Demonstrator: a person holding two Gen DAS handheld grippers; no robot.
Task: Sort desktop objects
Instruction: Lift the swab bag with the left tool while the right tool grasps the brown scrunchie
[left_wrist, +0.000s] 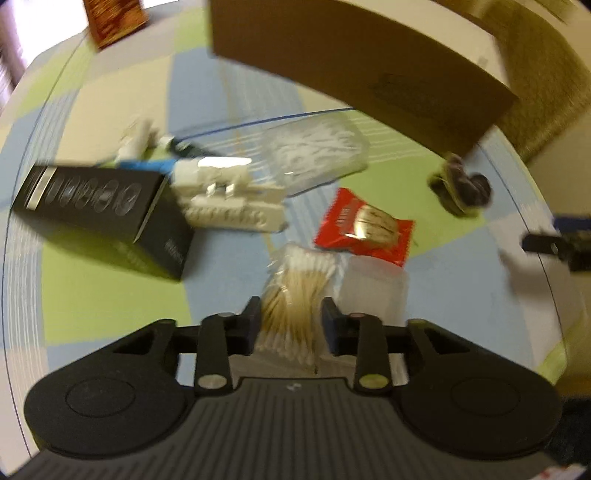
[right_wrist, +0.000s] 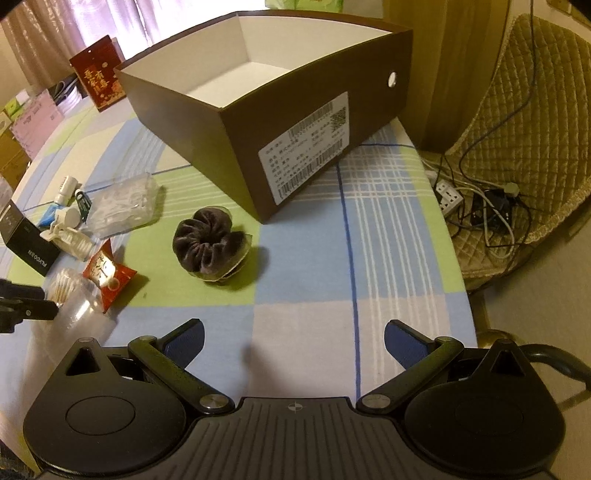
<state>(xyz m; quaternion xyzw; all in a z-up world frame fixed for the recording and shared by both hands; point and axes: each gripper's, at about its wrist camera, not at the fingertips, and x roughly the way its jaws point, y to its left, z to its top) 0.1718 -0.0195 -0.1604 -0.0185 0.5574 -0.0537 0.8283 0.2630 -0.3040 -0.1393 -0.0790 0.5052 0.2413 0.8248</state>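
A: Progress on sorting the desk (right_wrist: 295, 258)?

B: Barely begun, by the look of it. Brown box (right_wrist: 325, 110) at twelve o'clock, showing only white inside, nothing visible in it.

A: Left gripper (left_wrist: 291, 314)?

B: Fingers closed in on the cotton-swab bag (left_wrist: 291, 291), pads pressing both sides. Bag low in the left wrist view, near six o'clock, close over the desk; lifted or not, cannot tell through the blur.

A: Right gripper (right_wrist: 293, 338)?

B: Fingers wide apart, nothing between, hovering over bare cloth.

A: Remaining?

B: Nearly everything. Dark scrunchie (right_wrist: 210, 247) centre, red snack packet (right_wrist: 107, 275) at eight o'clock, clear swab case (right_wrist: 122, 208), white comb (right_wrist: 68, 236), black carton (right_wrist: 26, 242) and small tubes (right_wrist: 66, 192) around nine to ten o'clock. All loose on the desk, well apart from the box.
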